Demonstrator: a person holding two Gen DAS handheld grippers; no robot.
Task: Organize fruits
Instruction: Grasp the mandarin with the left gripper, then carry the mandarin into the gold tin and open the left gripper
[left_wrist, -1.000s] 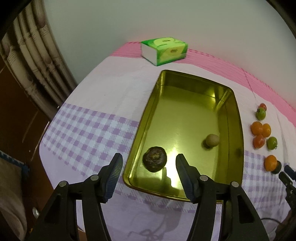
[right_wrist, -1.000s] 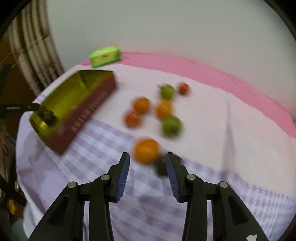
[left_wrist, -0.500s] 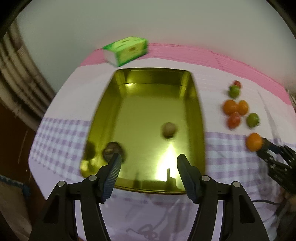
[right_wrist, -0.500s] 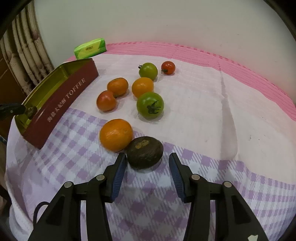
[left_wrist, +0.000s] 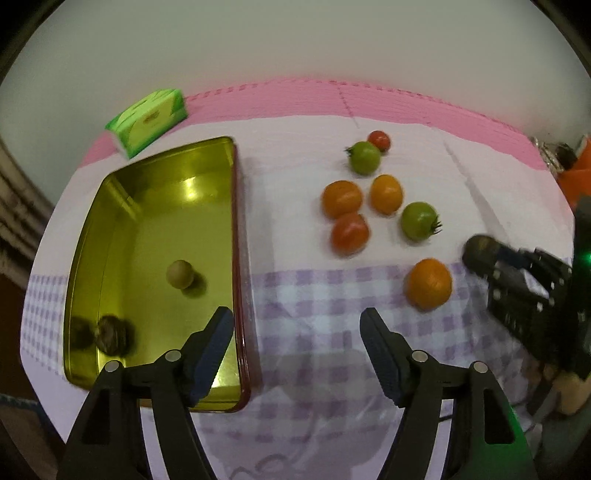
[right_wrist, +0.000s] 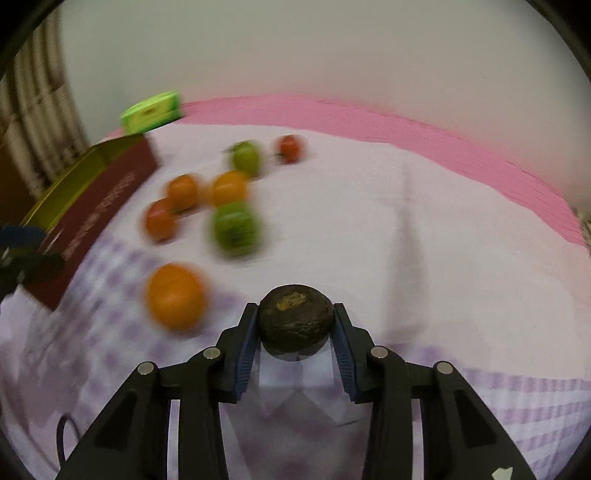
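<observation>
My right gripper (right_wrist: 295, 326) is shut on a dark brown wrinkled fruit (right_wrist: 295, 323), held just above the checked cloth; it also shows in the left wrist view (left_wrist: 480, 251). An orange (right_wrist: 175, 295) lies just left of it. My left gripper (left_wrist: 297, 332) is open and empty, over the cloth beside the gold tin tray (left_wrist: 110, 229). The tray holds a small tan fruit (left_wrist: 180, 274) and a dark fruit (left_wrist: 110, 334). Oranges, red and green tomatoes (left_wrist: 419, 220) lie loose to the tray's right.
A green tissue pack (left_wrist: 147, 120) lies at the back left, beyond the tray. A curtain (right_wrist: 33, 122) hangs at the left. The white, purple-checked and pink cloth (left_wrist: 295, 122) runs to a pale wall behind.
My right gripper has closed on the dark fruit that lay between its fingers. My left gripper has swung right, from over the tray to the cloth beside it.
</observation>
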